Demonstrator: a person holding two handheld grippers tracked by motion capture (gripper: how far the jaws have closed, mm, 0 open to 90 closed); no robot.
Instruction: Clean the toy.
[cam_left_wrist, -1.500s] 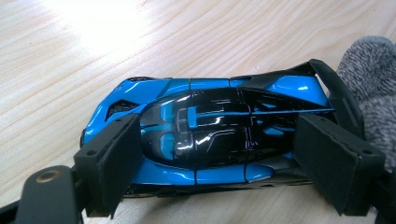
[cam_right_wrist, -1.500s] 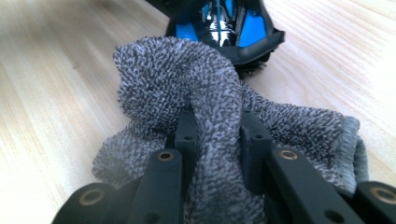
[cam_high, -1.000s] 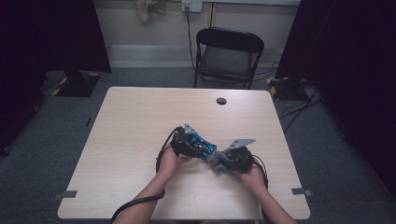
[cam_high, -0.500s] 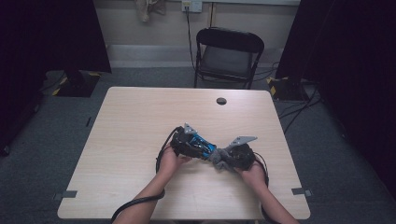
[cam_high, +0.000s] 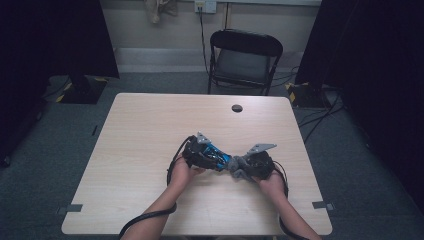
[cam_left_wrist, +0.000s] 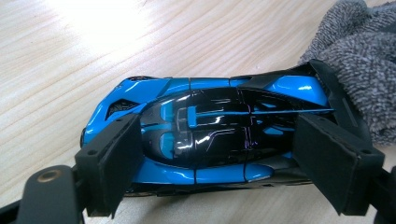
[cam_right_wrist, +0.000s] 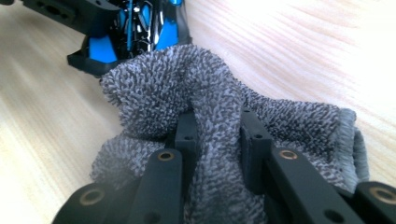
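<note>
Mid-desk (cam_high: 150, 130), the left gripper (cam_left_wrist: 219, 154) has its jaws clamped across the toy car's (cam_left_wrist: 210, 126) flanks; it looks light, hard and glossy, so slippery. The right gripper (cam_right_wrist: 217, 135) pinches a soft, limp cloth (cam_right_wrist: 187, 88) against the car's tail.

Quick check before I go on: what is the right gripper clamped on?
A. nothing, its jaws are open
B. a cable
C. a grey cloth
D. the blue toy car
C: in the right gripper view the right gripper has a fold of the grey cloth pinched between its jaws, while the blue toy car sits between the left gripper's jaws.
</note>
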